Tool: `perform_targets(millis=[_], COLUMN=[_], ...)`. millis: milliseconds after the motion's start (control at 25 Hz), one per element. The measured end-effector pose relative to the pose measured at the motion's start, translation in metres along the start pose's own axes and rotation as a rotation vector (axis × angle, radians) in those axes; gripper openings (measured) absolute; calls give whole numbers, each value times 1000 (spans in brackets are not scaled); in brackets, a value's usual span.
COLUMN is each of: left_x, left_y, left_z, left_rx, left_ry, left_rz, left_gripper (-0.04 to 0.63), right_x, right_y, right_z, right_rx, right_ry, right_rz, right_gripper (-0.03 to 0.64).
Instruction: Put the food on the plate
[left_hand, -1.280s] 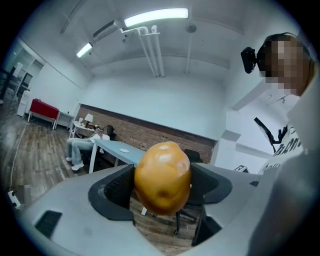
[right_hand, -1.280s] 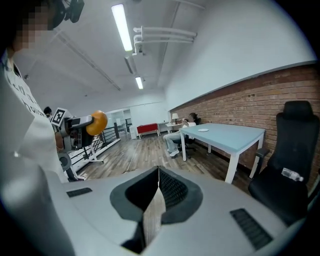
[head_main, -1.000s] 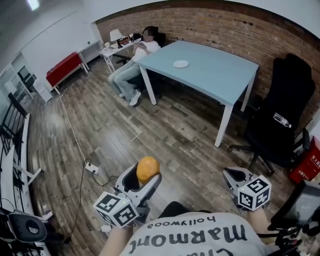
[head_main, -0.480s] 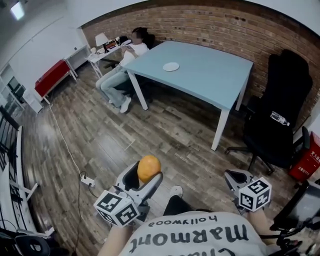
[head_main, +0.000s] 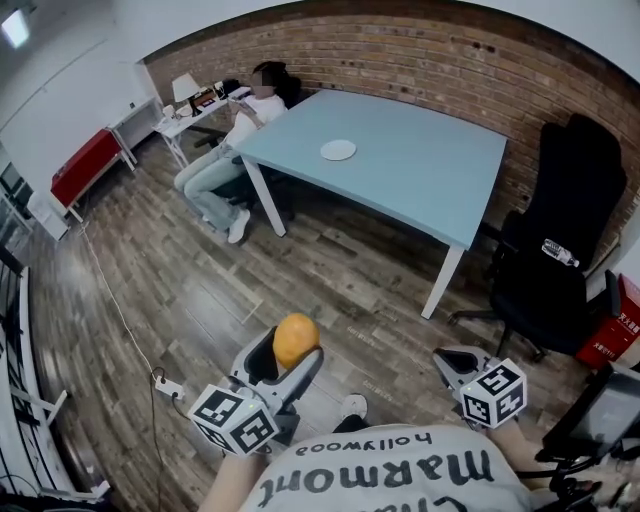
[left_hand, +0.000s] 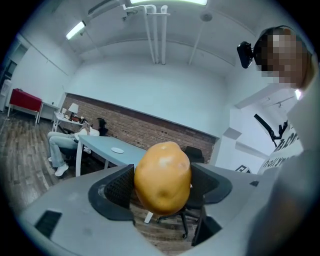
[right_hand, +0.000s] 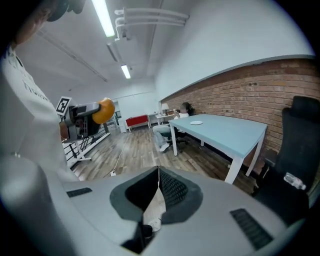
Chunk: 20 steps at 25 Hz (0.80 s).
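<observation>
My left gripper (head_main: 290, 352) is shut on a yellow-orange potato-like food (head_main: 296, 339), held above the wooden floor in the head view. In the left gripper view the food (left_hand: 162, 177) fills the gap between the two black pads. A small white plate (head_main: 338, 150) lies on the light blue table (head_main: 430, 185), far ahead of both grippers. My right gripper (head_main: 455, 362) hangs at the lower right, and in its own view the right gripper (right_hand: 159, 175) is shut with its jaw tips touching and nothing between them. That view also catches the food (right_hand: 104, 111) and the plate (right_hand: 196, 122).
A black office chair (head_main: 560, 260) stands right of the table. A person (head_main: 235, 140) sits at the table's far left corner. A power strip (head_main: 168, 386) with a cable lies on the floor at the left. A red cabinet (head_main: 90, 165) stands by the left wall.
The table and plate have shifted in the head view as I step and turn toward them. Both grippers keep their pose, with the food still held in the left one.
</observation>
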<state>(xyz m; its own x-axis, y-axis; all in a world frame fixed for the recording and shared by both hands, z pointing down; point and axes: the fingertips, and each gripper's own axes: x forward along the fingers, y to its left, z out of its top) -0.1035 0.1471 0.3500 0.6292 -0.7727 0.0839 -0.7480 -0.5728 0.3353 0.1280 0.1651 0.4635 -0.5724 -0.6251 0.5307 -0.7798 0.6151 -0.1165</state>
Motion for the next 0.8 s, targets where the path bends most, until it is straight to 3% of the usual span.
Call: perform_targets(millis=[520, 800], left_x=[36, 64], left_y=[119, 154], left_z=[32, 39], left_rx=[-38, -49], left_ry=[13, 15], left_rz=[11, -15], left_gripper=[350, 350], right_x=[117, 136], right_y=[-4, -20], right_z=[70, 78], right_rx=[-79, -20], right_ry=[43, 58], right_rz=[12, -26], right_gripper=[9, 9])
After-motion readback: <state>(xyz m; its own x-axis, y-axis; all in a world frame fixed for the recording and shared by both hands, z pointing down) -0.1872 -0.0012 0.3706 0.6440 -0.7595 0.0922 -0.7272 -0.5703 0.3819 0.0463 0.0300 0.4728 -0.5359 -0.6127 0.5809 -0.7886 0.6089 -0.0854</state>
